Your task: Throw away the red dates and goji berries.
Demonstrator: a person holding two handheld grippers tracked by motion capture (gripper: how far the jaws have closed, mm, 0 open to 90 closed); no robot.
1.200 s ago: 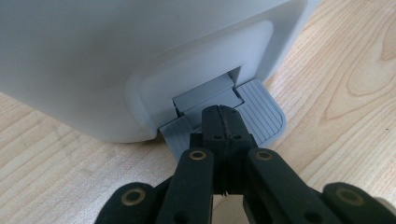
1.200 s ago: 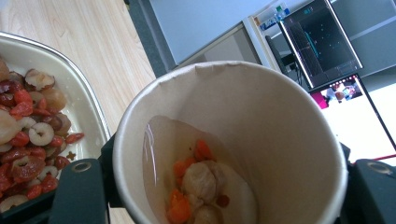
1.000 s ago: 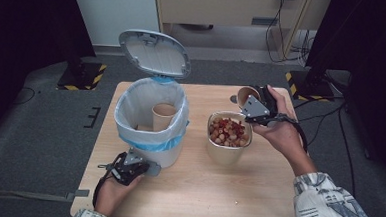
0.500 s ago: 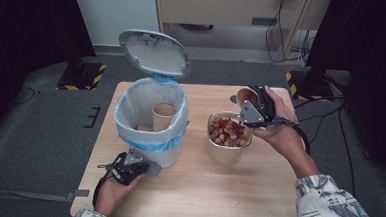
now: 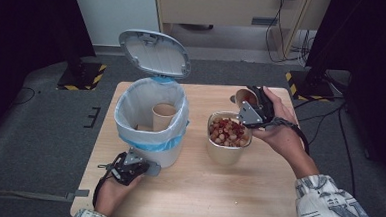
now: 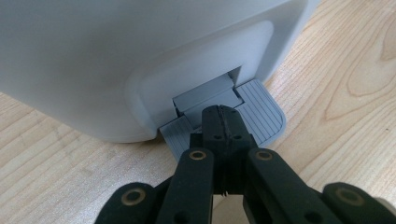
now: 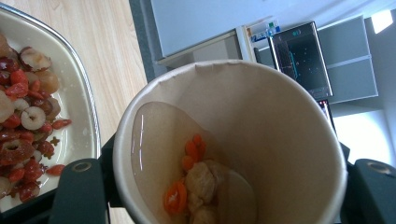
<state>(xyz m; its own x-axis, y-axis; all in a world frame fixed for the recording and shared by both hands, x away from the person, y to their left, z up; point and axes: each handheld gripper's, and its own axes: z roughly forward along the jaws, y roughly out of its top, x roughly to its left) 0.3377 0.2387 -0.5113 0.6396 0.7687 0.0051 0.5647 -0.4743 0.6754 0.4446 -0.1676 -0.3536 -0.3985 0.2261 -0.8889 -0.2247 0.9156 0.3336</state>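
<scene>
A white pedal bin point(image 5: 131, 93) with a blue liner stands on the wooden table, its lid point(image 5: 154, 53) up and a paper cup point(image 5: 163, 114) inside. My left gripper point(image 5: 138, 165) is shut, and its tips point(image 6: 223, 114) rest on the grey pedal point(image 6: 264, 107) at the bin's foot point(image 6: 116, 60). My right gripper point(image 5: 253, 109) is shut on another paper cup point(image 5: 242, 97), tilted beside a metal bowl point(image 5: 226, 153) of red and pale food scraps. In the right gripper view that cup point(image 7: 280, 130) holds liquid and a few food bits point(image 7: 196, 182) next to the bowl's rim point(image 7: 79, 93).
The table point(image 5: 256, 192) has bare wood in front of the bowl and to its right. Grey floor surrounds it, with cabinets and cables at the back and dark curtains on both sides.
</scene>
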